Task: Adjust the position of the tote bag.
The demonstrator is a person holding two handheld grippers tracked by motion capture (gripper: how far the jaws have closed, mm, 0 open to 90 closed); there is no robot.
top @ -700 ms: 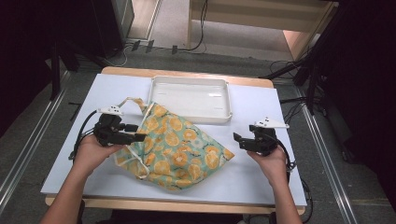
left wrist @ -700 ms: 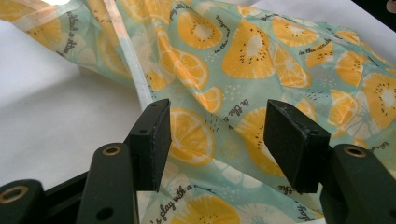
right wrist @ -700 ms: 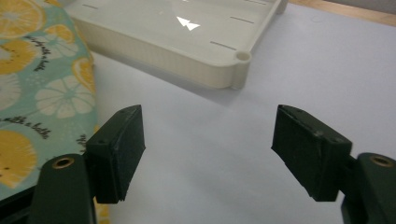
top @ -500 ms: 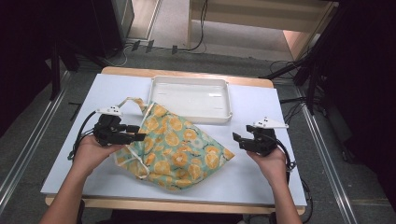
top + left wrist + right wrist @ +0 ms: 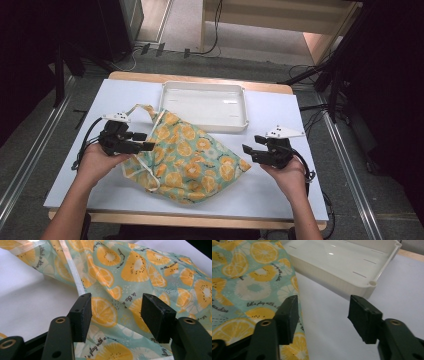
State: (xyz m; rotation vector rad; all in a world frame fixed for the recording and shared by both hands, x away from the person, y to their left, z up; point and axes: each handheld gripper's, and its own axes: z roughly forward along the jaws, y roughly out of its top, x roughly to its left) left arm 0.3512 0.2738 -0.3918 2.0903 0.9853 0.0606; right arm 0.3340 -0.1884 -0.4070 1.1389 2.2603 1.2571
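A teal drawstring bag (image 5: 192,160) printed with orange slices lies crumpled in the middle of the table. My left gripper (image 5: 146,142) is at the bag's left edge. In the left gripper view its jaws (image 5: 116,305) stand apart over the fabric (image 5: 140,267), with the white cord (image 5: 72,272) running past the left pad; nothing is pinched. My right gripper (image 5: 248,150) hovers just off the bag's right corner. Its jaws (image 5: 323,307) are open, one pad above the bag's edge (image 5: 249,277) and the other above bare table.
An empty white tray (image 5: 205,102) sits behind the bag, its near rim (image 5: 372,283) close ahead of the right gripper. The pale table top (image 5: 280,110) has free room to the right and along the front. Cables trail from both grippers.
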